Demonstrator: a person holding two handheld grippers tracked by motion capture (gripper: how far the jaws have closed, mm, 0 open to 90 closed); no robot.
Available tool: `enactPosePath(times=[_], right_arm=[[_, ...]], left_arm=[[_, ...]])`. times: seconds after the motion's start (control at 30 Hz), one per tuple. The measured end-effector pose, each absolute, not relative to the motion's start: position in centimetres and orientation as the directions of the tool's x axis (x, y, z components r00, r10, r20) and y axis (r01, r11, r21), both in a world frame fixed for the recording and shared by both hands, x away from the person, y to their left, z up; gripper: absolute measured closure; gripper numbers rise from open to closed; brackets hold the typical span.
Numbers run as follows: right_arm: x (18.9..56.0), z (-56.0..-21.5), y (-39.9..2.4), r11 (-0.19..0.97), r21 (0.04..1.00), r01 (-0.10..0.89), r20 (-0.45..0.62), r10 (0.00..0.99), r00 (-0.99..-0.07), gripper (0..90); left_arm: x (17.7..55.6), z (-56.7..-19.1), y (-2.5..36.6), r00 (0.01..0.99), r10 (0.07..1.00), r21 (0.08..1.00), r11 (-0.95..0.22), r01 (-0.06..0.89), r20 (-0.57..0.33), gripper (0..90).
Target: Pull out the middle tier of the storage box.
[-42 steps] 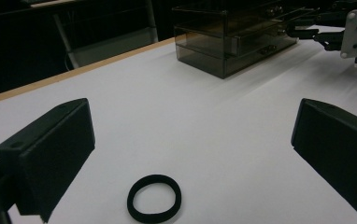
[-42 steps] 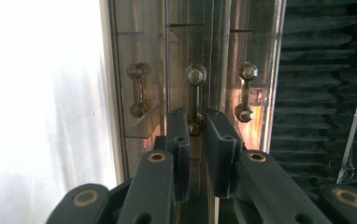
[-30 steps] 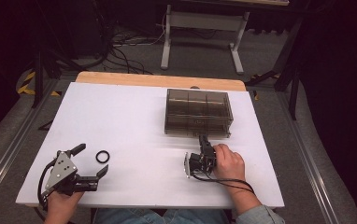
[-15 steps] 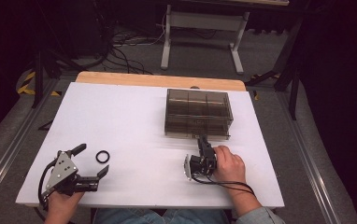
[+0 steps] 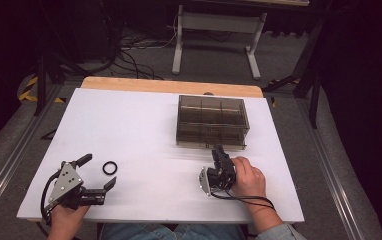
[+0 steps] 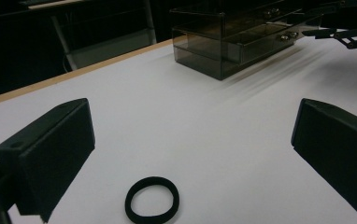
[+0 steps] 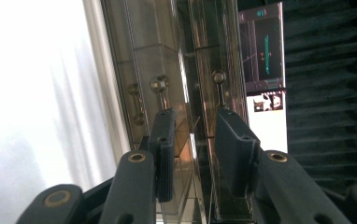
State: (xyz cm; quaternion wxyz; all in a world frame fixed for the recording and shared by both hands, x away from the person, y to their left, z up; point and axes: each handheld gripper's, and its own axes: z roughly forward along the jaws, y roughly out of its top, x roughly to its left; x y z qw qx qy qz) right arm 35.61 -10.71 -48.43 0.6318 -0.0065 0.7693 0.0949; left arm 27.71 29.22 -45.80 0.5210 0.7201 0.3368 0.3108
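A smoky clear drawer box (image 5: pixel 211 122) stands at the table's middle right. My right gripper (image 5: pixel 219 150) lies turned on its side and points at the box front. In the right gripper view the right gripper (image 7: pixel 195 116) has just been opening its jaws. They stand a little apart with nothing pressed between them, and two small drawer knobs (image 7: pixel 218 76) sit just past the tips. A black elastic ring (image 5: pixel 110 167) lies flat at the front left. My left gripper (image 5: pixel 99 171) stands wide open around it without touching; the ring (image 6: pixel 152 199) rests between the jaws of the left gripper (image 6: pixel 193 121).
The white table top (image 5: pixel 144 130) has a wooden strip along its far edge (image 5: pixel 171 86). Beyond the table are a metal stand (image 5: pixel 214 30) and cables on the floor. A cable trails from the right gripper over the front edge.
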Motion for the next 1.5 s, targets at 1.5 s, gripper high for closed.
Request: enactPosePath(times=[1.5], right_arm=[[35.2,-42.9,-14.6,0.717,0.686,-0.125,-0.636,0.507,-0.582,51.1]], left_arm=[[27.8,-45.8,29.3,0.582,0.807,0.958,-0.236,0.16,0.102,0.3]])
